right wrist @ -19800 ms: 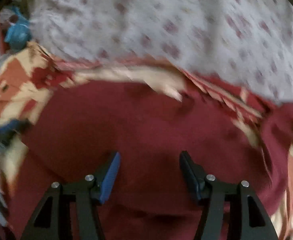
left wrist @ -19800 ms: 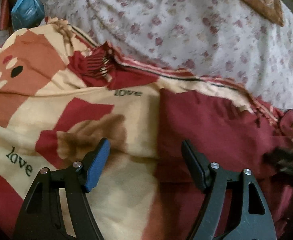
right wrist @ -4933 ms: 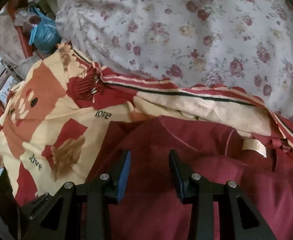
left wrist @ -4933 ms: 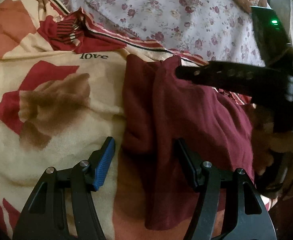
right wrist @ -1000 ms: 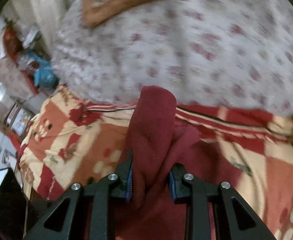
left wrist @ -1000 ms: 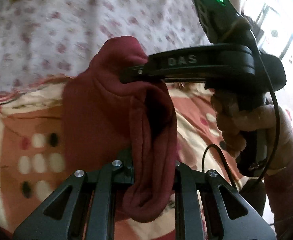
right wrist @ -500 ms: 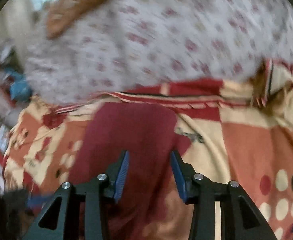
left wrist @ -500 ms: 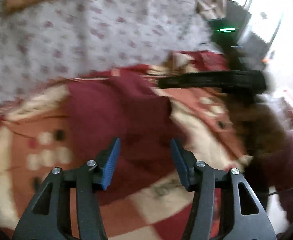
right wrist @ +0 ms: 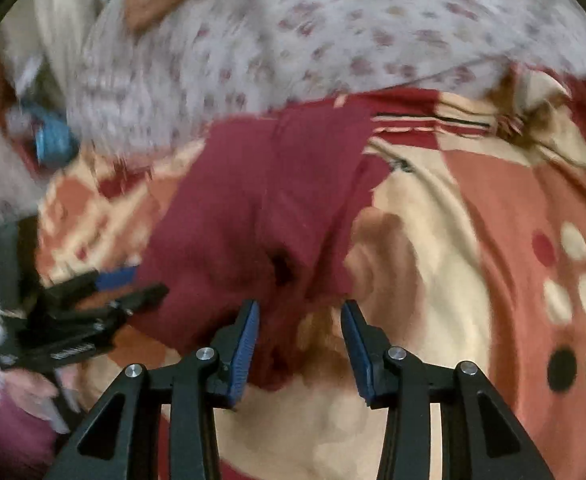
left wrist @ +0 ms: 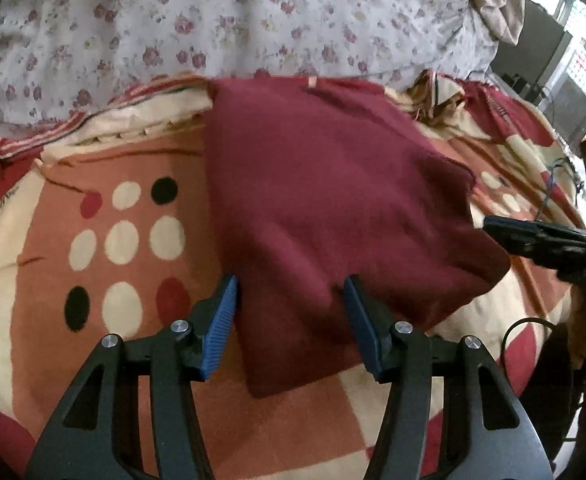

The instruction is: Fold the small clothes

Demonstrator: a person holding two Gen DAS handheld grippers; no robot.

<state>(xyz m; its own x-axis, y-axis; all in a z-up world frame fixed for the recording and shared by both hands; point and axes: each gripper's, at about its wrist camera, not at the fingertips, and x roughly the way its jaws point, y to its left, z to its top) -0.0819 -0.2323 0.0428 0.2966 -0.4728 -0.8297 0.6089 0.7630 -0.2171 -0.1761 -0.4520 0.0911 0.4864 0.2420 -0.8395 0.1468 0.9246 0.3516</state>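
A dark red garment [left wrist: 325, 196] lies folded on a patterned blanket [left wrist: 105, 248]. My left gripper [left wrist: 291, 300] is open, its blue pads on either side of the garment's near corner, holding nothing. In the right wrist view the same garment [right wrist: 261, 200] lies in front of my right gripper [right wrist: 300, 320], which is open and empty at the garment's near edge. The right gripper also shows at the right edge of the left wrist view [left wrist: 541, 240]. The left gripper shows at the left of the right wrist view [right wrist: 89, 304].
A white bedcover with red flowers [left wrist: 253, 16] lies behind the blanket. A blue bag [right wrist: 51, 140] sits at the far left. Dark furniture and a window [left wrist: 553, 48] stand at the far right. The right wrist view is blurred.
Both grippers have let go of the red garment and opened. The garment, held up bunched a second ago, now lies flat and folded on the blanket. Both grippers have drawn back.
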